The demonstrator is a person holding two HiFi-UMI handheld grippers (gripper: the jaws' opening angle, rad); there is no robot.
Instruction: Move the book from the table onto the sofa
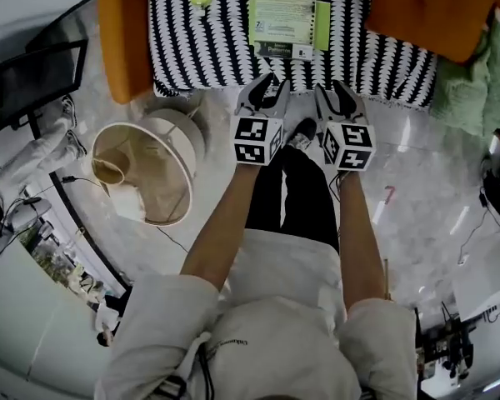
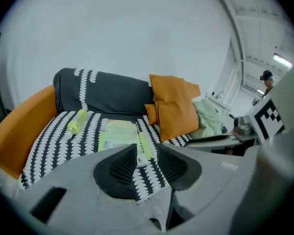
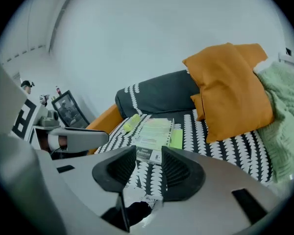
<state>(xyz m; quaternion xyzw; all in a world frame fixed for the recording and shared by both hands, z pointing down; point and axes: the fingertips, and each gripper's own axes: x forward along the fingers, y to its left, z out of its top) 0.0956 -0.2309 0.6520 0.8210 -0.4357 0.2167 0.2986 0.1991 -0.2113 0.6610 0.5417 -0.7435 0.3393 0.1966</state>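
From the head view, the book lies flat on the black-and-white patterned sofa, with the left gripper and right gripper side by side just short of the seat's front edge, both clear of the book. In the left gripper view its jaws stand apart with nothing between them; the book rests on the seat beyond, beside an orange cushion. In the right gripper view the jaws likewise gape empty, the book lying ahead of them.
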